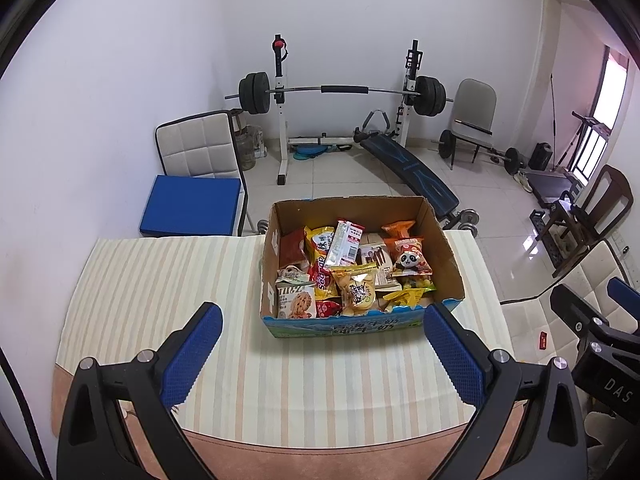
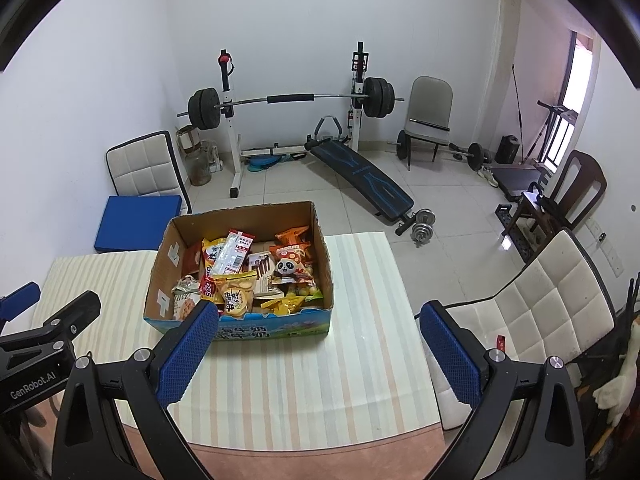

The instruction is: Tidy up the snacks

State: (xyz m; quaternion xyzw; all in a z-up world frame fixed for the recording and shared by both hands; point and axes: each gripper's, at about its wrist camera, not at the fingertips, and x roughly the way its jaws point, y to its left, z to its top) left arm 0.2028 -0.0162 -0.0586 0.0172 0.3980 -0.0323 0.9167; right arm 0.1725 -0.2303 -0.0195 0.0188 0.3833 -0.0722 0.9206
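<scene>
An open cardboard box (image 1: 448,256) (image 2: 322,256) with a blue printed front stands on the striped tablecloth (image 1: 160,280) (image 2: 360,340). It is piled with snack packets: a panda bag (image 1: 410,262) (image 2: 289,269), a yellow chip bag (image 1: 358,288) (image 2: 236,292), a cookie pack (image 1: 296,302), a red-and-white wrapper (image 1: 344,244) (image 2: 234,254). My left gripper (image 1: 324,324) hovers open in front of the box, nothing between its fingers. My right gripper (image 2: 318,320) is open too, near the box's front right, empty. Each gripper shows at the edge of the other's view.
Behind the table are a barbell rack (image 1: 340,92) (image 2: 288,100), a slanted bench (image 1: 412,168) (image 2: 364,176), dumbbells (image 2: 420,224) and chairs (image 1: 196,148) (image 2: 428,120). A padded white chair (image 2: 540,312) stands right of the table. The table's near edge (image 1: 320,440) is close below the grippers.
</scene>
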